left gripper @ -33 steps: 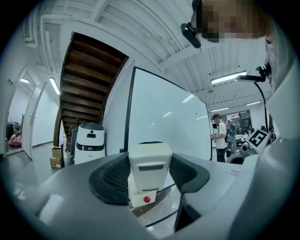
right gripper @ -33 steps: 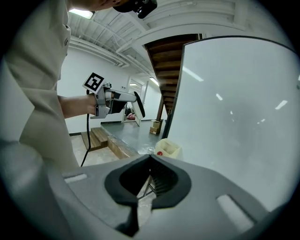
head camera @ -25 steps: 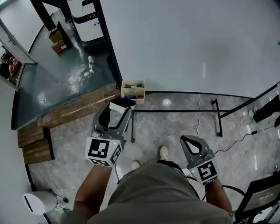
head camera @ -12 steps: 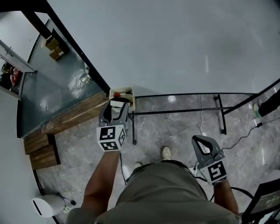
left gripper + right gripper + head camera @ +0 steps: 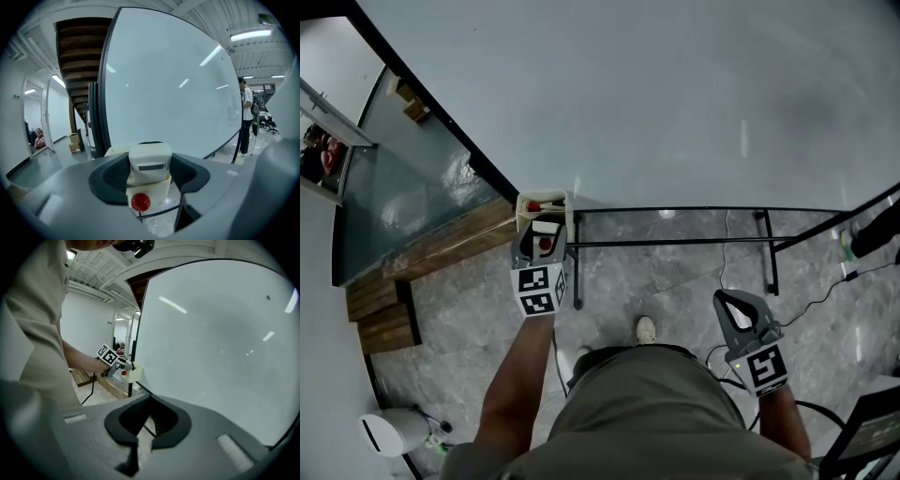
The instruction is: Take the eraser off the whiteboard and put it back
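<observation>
The white eraser [image 5: 149, 164] is between the jaws of my left gripper [image 5: 149, 174], whose pads press its two sides. It hangs just over the cream tray [image 5: 161, 191] fixed at the whiteboard's [image 5: 178, 84] lower left corner; a red round cap [image 5: 140, 201] shows in the tray. From the head view, the left gripper [image 5: 542, 240] reaches to the tray [image 5: 528, 203], with the eraser [image 5: 546, 227] at its tip. My right gripper [image 5: 733, 306] hangs low at the right, jaws shut, empty. The right gripper view shows the tray [image 5: 134, 373] far off to the left.
The whiteboard [image 5: 675, 94] stands on a black metal frame [image 5: 694, 242] with a foot bar [image 5: 766, 251]. Wooden benches [image 5: 441, 246] lie to the left, and a cable [image 5: 811, 298] runs over the floor at right. A person [image 5: 246, 117] stands beyond the board's right edge.
My left gripper has sunk and moved forward with the eraser, from in front of the tray to just over it. The right gripper has drifted a little to the right.
</observation>
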A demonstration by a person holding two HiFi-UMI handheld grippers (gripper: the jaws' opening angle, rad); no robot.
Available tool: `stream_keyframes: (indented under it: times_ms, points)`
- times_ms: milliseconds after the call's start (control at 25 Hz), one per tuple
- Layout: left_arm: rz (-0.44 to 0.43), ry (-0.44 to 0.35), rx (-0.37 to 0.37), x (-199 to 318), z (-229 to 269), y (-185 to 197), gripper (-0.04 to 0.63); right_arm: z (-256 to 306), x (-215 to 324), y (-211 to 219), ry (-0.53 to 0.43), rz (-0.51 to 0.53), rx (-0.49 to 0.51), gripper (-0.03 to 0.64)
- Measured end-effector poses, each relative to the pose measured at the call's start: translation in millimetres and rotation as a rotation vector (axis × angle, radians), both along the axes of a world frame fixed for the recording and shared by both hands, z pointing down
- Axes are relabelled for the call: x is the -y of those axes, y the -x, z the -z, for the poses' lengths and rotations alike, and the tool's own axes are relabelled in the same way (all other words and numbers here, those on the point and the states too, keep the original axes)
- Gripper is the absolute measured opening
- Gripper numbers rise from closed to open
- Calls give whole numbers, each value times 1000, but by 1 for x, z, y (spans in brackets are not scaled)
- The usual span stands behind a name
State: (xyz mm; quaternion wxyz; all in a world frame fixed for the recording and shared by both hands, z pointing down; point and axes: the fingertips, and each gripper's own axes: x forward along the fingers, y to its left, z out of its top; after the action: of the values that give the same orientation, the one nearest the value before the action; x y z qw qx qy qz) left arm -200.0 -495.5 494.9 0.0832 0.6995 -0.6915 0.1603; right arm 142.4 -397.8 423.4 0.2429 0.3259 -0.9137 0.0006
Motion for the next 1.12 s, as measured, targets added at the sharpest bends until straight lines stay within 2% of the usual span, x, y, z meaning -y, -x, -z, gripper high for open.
stream_keyframes:
  times_ms: [360, 640, 800, 880, 1120]
  points:
    - [42, 16, 36, 1, -11, -4, 267, -11, 10, -6, 30, 57, 14, 3]
    - [54, 55, 62, -1, -18, -5, 312, -19, 11, 3, 58, 108, 41, 3]
    - [32, 77, 141, -14, -16, -13, 341, -30, 12, 5, 81, 134, 50, 3]
    - [28, 82, 174, -27, -10, -16, 357, -32, 15, 7, 61, 155, 45, 3]
    - [51, 39, 93, -88, 22, -15, 357, -24, 23, 23, -3, 182, 50, 3]
